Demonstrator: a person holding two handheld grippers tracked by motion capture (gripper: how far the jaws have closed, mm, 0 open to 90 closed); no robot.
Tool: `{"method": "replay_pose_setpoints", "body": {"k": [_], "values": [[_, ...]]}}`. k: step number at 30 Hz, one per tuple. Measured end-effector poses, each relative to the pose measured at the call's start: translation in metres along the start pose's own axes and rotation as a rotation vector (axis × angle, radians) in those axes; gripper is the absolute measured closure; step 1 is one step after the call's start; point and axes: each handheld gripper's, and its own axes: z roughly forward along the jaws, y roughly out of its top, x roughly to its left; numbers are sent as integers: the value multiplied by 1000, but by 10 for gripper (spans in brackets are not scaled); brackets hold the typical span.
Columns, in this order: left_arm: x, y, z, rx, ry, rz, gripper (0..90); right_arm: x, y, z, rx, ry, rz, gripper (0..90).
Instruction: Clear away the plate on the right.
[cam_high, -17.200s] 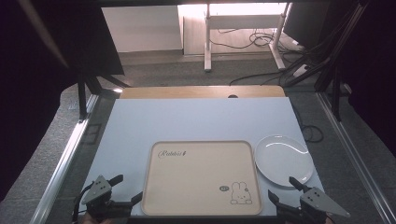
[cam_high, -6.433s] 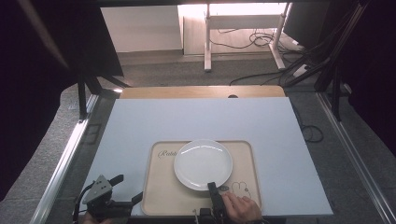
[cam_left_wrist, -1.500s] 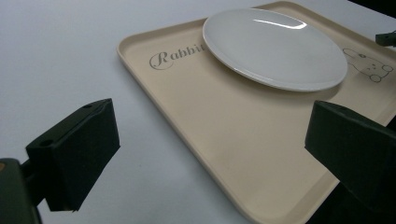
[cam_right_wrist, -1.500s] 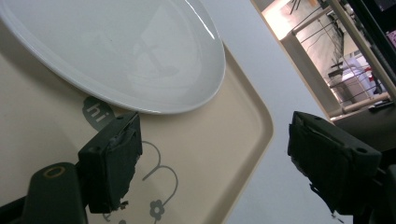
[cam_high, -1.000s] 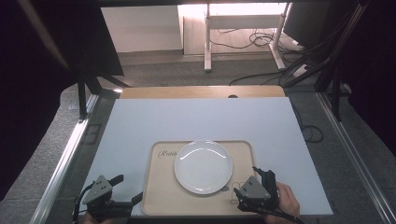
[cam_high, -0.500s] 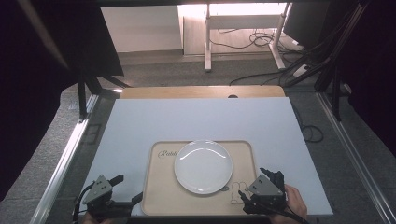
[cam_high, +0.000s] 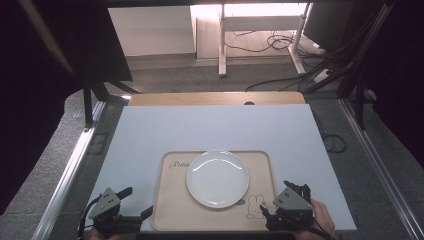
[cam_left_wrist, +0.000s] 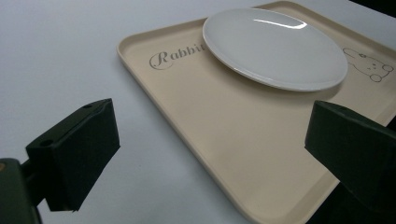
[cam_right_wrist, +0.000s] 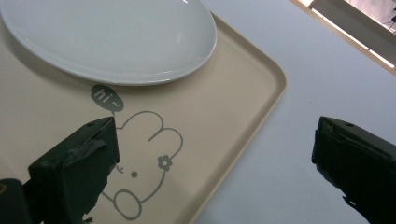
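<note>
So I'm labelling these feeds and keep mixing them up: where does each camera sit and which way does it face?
High view: fixed above the near edge, looking forward and down at the table; shows left claw, right claw and a hand.
Left gripper view: rides the left claw, facing the tray from its left; both open jaws show.
Right gripper view: rides the right claw, facing the tray's rabbit corner; its open jaws show.
All share the white plate on the tray.

I see my left gripper at the tabletop's near left corner, jaws wide apart. My right gripper sits near the near right corner, jaws likewise spread, empty.
</note>
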Motion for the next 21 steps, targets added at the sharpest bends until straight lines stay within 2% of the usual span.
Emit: {"method": "replay_pose_setpoints", "body": {"k": [12, 21], "values": [[0, 0, 0, 0, 0, -3, 28, -9, -8, -12, -28, -22, 53, 4], [0, 0, 0, -1, 0, -3, 28, -19, -20, -22, -44, -61, 92, 0]]}}
